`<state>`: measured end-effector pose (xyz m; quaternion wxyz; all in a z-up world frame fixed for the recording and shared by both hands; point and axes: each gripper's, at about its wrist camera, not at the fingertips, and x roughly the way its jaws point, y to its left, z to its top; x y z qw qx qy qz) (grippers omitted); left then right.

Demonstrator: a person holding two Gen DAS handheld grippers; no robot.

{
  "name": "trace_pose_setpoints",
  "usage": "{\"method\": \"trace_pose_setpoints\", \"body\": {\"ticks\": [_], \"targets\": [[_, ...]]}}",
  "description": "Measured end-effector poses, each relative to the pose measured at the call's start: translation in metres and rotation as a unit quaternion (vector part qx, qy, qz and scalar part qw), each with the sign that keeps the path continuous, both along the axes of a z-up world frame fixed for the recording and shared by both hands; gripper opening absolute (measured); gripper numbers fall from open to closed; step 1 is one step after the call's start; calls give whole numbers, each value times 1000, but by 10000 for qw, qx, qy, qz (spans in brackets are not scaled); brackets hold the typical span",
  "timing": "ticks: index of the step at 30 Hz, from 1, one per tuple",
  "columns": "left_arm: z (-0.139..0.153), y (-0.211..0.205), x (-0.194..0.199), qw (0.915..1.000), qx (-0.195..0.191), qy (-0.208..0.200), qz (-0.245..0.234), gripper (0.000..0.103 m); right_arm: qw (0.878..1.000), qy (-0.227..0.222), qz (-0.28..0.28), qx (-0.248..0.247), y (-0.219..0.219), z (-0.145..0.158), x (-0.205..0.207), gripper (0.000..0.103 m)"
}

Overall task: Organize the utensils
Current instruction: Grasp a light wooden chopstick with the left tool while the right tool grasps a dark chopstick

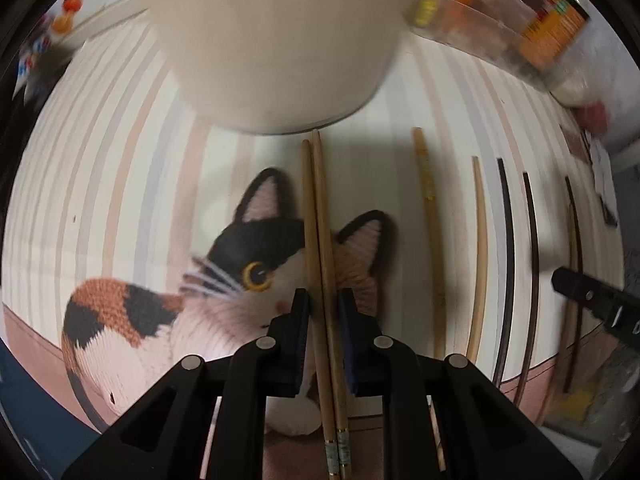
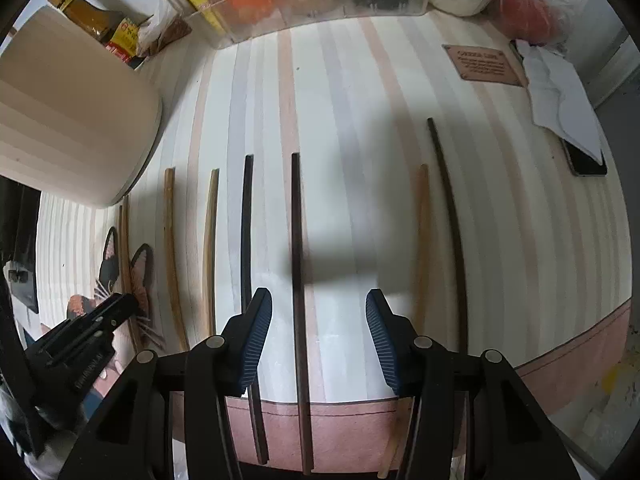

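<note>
Striped mat (image 2: pixel 340 92) on table; clear bin (image 2: pixel 320 4) behind.

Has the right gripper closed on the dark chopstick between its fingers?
No: in the right wrist view the right gripper stands open, the dark chopstick lying between its blue pads with clear gaps on both sides.

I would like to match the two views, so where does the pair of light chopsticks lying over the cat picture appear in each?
Left wrist view: the chopstick pair runs up the centre, between the left gripper pads, across the cat.
Right wrist view: the pair lies at the far left edge, over the cat's ears.
Shared landmark: the beige container just beyond the pair's tips.
</note>
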<state>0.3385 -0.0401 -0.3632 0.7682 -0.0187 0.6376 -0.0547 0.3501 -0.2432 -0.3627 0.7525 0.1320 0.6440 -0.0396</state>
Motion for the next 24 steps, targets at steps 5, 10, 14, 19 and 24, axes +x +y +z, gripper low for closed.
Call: {"method": "trace_pose_setpoints", "body": {"ticks": [5,10,14,19,24], "targets": [[-3,37,-5,9955,-777,180,507,14,10000,50,27,72,2,-4,2,51],[-2,62,-11,9935,-869,157,723,18,9999,61,36,98,3,-5,5,51],[-2,57,-14,9965,-650,100,508,18,9999,61,50,66,3,-6,7,51],[0,41,-1,9985,-493,95,195,18,9999,92,99,-14,9,-8,13,51],[0,26,0,9998,-204,30,-50,19,9997,180,134,-85,14,-15,12,51]]}}
